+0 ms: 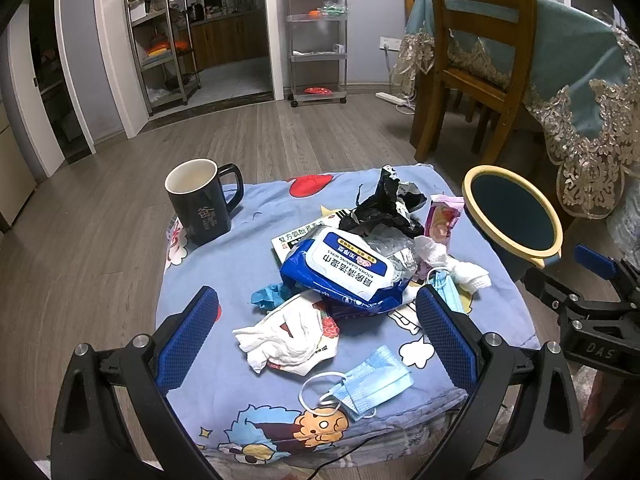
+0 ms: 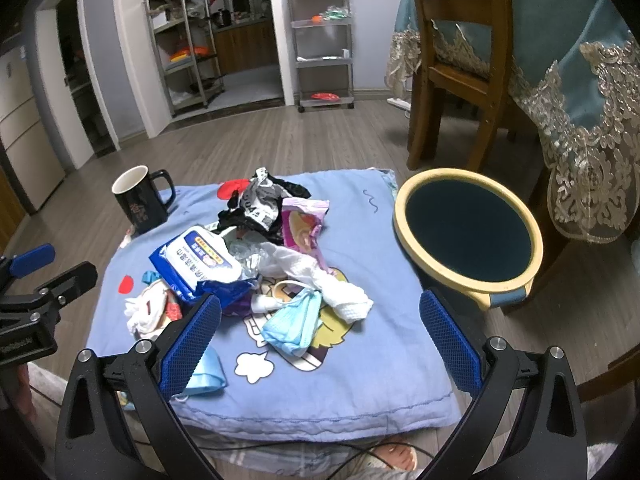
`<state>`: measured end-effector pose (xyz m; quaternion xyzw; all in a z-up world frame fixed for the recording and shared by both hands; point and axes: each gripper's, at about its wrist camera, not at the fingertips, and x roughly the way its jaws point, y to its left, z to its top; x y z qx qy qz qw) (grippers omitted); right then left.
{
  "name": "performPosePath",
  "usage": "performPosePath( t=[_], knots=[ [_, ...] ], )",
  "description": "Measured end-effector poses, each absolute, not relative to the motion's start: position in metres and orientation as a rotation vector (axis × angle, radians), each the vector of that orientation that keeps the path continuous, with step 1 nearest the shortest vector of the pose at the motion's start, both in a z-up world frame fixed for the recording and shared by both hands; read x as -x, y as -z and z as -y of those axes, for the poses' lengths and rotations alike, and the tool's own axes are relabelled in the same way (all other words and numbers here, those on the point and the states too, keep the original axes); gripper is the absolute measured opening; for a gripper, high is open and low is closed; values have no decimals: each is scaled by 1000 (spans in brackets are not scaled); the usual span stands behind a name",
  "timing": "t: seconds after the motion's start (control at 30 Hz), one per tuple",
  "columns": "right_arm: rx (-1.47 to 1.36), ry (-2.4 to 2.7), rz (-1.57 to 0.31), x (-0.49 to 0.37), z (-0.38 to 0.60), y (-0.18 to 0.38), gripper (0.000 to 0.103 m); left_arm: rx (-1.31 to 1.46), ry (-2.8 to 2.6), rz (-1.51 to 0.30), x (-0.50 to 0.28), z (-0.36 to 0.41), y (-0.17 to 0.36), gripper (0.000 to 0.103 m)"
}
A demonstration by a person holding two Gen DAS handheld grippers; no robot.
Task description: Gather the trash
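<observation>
Trash (image 1: 344, 268) lies heaped on a blue cartoon-print cloth (image 1: 240, 264) spread over the low desk, and from the left wrist camera the left gripper (image 1: 316, 336) hangs over the near part of that heap with its blue pads spread wide and nothing between them. Just ahead of it, between the pads, sits a crumpled white tissue (image 1: 284, 336), and nearer still, toward the right pad, a light blue face mask (image 1: 368, 380). Beyond the tissue is a blue wet-wipes pack (image 1: 344, 272), then a torn black bag (image 1: 384, 204) farther off. A black mug (image 1: 200, 200) stands upright ahead and to the left, apart from the heap. Off to the right is a dark bin with a yellow rim (image 1: 512, 216), and below it the right gripper's body shows at the frame edge. From the right wrist camera, the right gripper (image 2: 320, 340) is likewise opened wide and empty, hovering at the near edge of the cloth (image 2: 360, 360). Straight ahead of it lies a second folded face mask (image 2: 294, 326), touching a white wipe (image 2: 344, 292); the wipes pack (image 2: 200, 260) is ahead to the left, a pink wrapper (image 2: 304, 224) beyond. The bin (image 2: 468, 228) stands ahead to the right, beside the cloth, and the mug (image 2: 140, 196) far left.
</observation>
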<state>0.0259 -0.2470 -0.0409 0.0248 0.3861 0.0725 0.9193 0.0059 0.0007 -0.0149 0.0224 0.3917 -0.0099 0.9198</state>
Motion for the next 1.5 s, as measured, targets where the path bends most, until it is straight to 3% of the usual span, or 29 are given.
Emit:
performPosePath(
  t=[0.47,1.03,1.2,1.3,1.37,1.4,1.47,1.5],
  knots=[
    [-38,-110,-844,-90,259,42,99,-37,-32,-775,-50,-20,5,97],
    [-167,-204,-951,-168,264,83,98,-71,34,-928,-118,-11,86,96],
    [-163,-251,-969,-179,253,90,96,-29,74,-911,-132,-6,82,92],
    [-171,-265,-980,-185,250,94,83,-13,132,-890,-142,7,75,92],
    [-192,-276,-1005,-190,250,100,61,-22,175,-880,-150,20,72,89],
    [-213,-293,-1021,-192,251,104,55,-37,193,-876,-154,26,71,88],
    [-250,-327,-1047,-192,252,110,30,-59,219,-872,-160,36,70,82],
    [-268,-332,-1057,-191,254,112,25,-64,231,-872,-163,40,71,81]
  ],
)
